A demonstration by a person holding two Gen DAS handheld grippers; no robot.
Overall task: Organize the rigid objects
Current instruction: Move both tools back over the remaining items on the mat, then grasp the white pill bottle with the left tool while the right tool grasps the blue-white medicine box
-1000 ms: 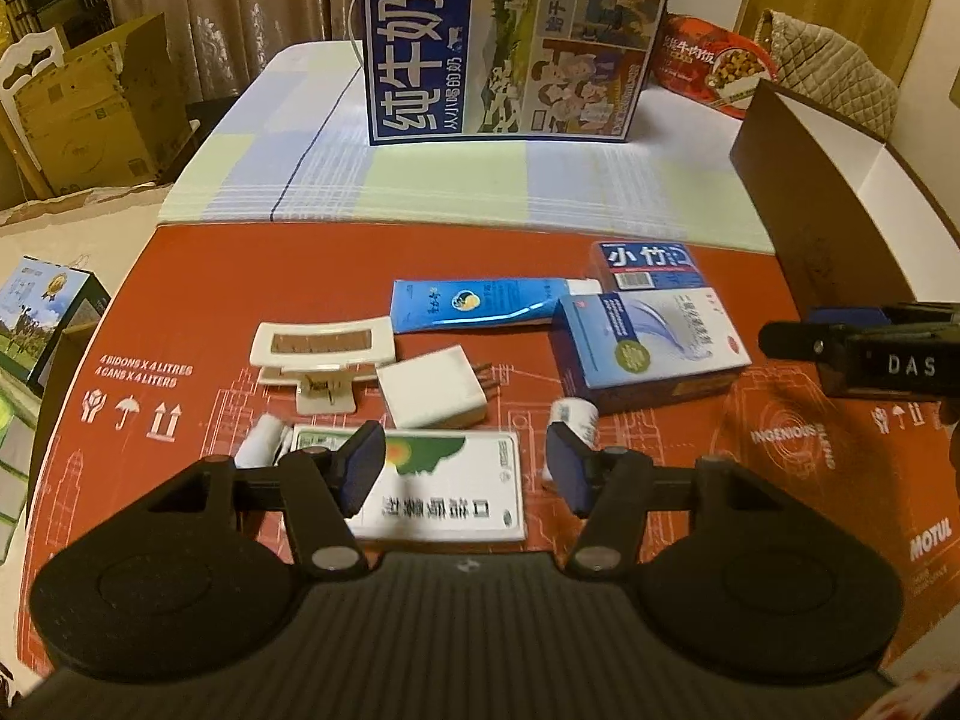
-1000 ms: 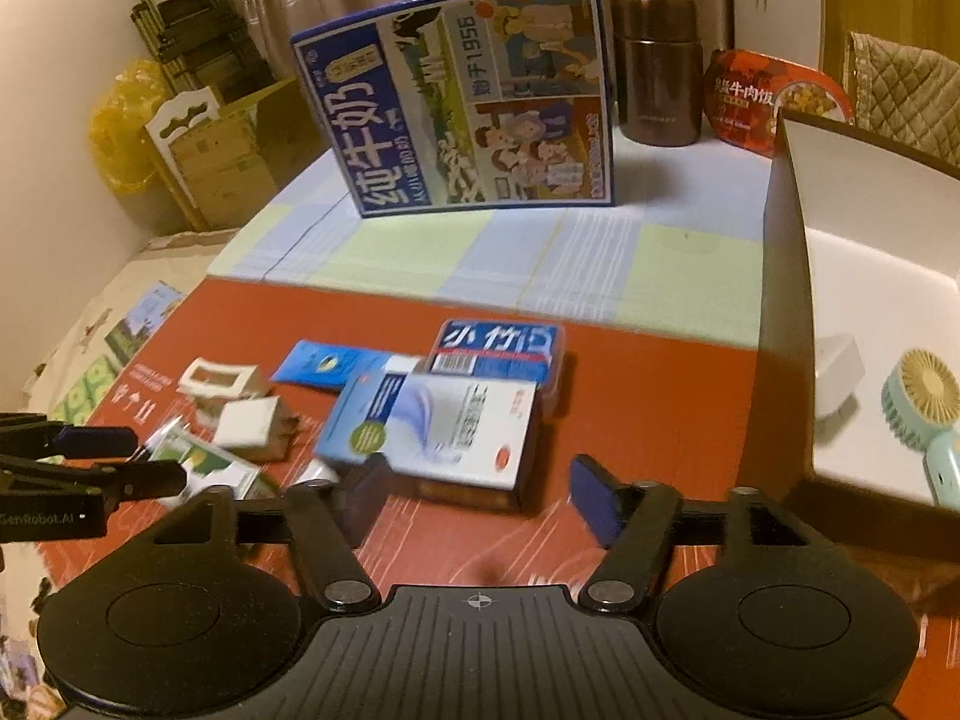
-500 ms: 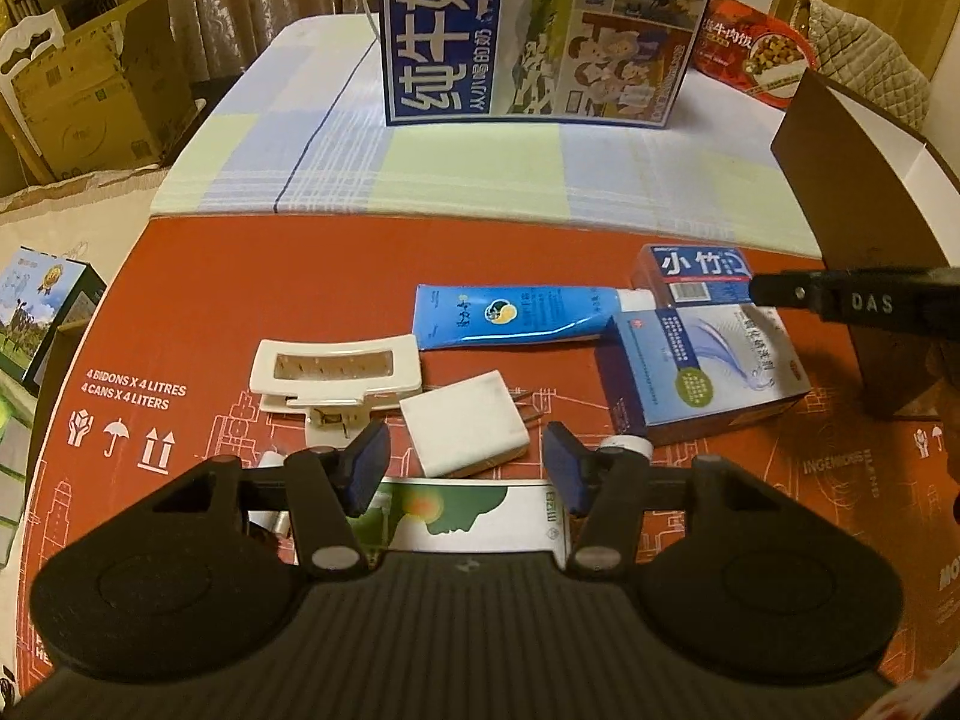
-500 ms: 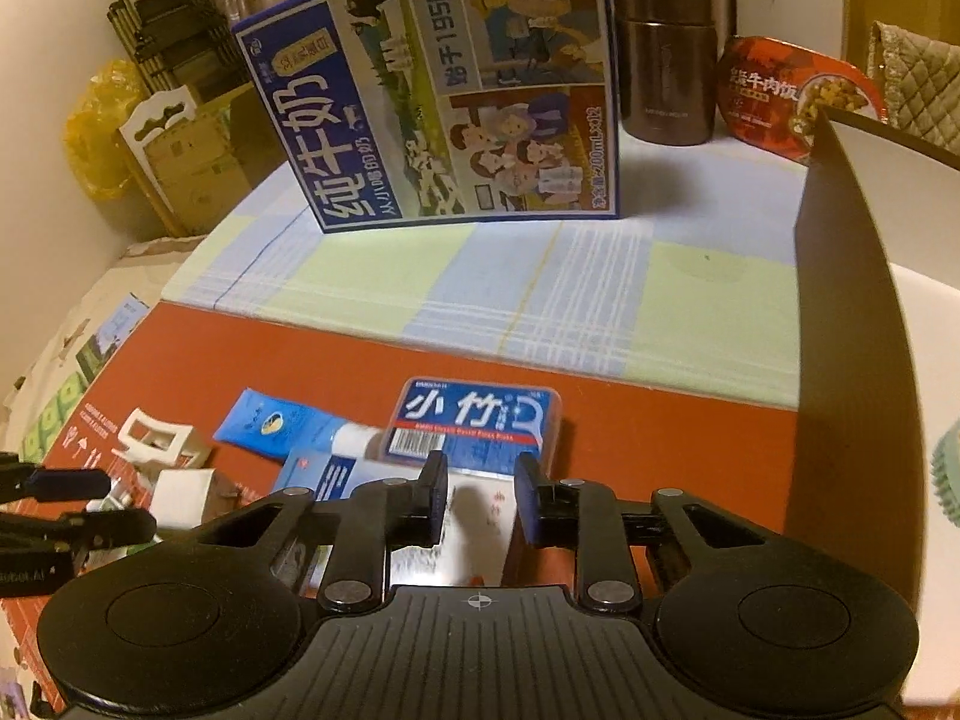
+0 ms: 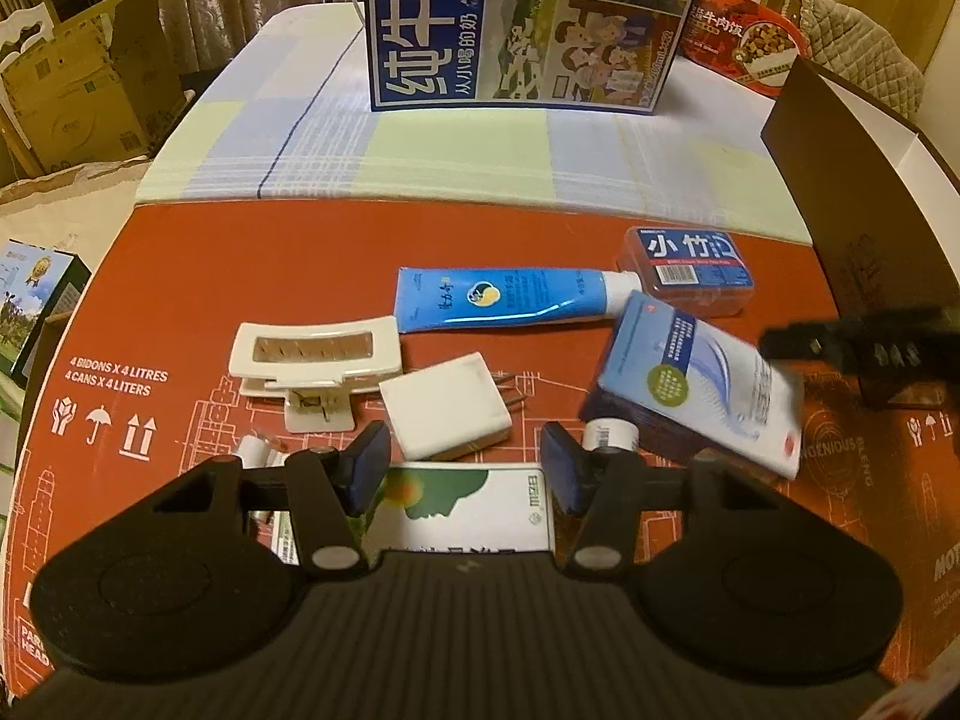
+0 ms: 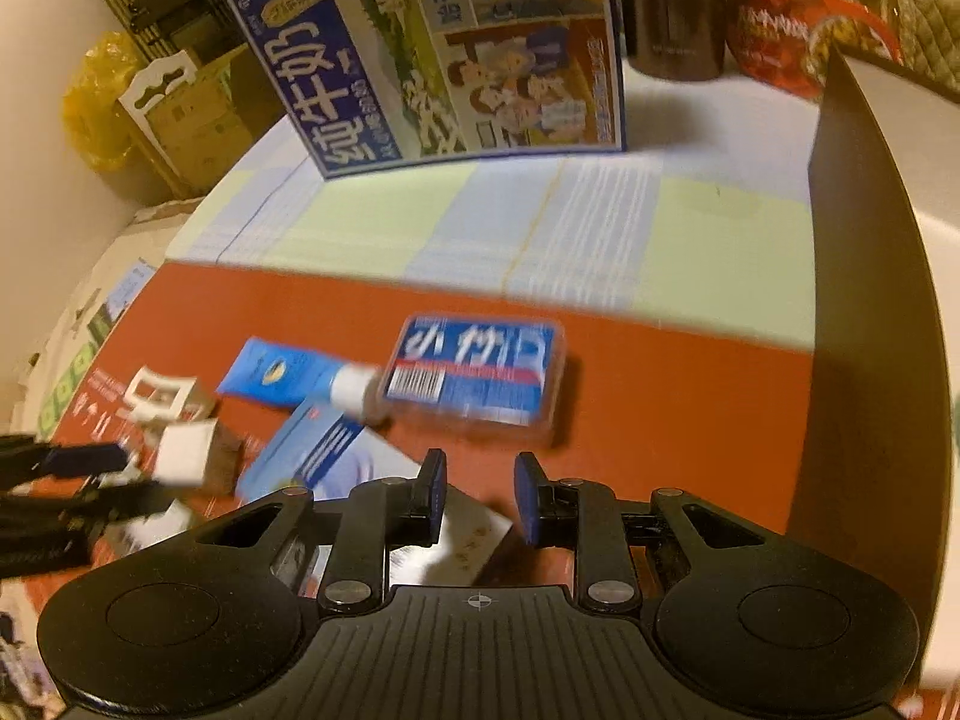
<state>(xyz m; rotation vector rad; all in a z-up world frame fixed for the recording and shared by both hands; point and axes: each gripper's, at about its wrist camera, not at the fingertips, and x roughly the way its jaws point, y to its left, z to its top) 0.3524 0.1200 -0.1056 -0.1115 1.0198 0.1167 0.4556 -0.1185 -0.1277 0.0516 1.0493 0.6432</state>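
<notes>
My right gripper point(image 6: 479, 471) is shut on the near corner of a blue and white box point(image 6: 324, 450), which hangs tilted over the red mat point(image 5: 240, 264). From the left wrist view, that box point(image 5: 702, 396) sits at the right with the right gripper point(image 5: 780, 343) at its far corner. My left gripper point(image 5: 463, 456) hangs open above a green and white box point(image 5: 474, 495) and grips nothing. On the mat lie a white charger point(image 5: 444, 414), a cream hair clip point(image 5: 315, 354), a blue tube point(image 5: 504, 297) and a red case with a blue label point(image 5: 687, 270).
A brown-walled open box point(image 5: 840, 192) stands at the right edge of the mat. A large blue milk carton point(image 5: 528, 24) stands at the back on a checked cloth, with a dark flask point(image 6: 678, 6) and a red food tub point(image 5: 744, 36). Small white bottles point(image 5: 609, 435) lie near my left fingers.
The right gripper's jaws went from open to shut on the blue and white box, which has turned and tilted. The left gripper crept forward and lower over the green and white box.
</notes>
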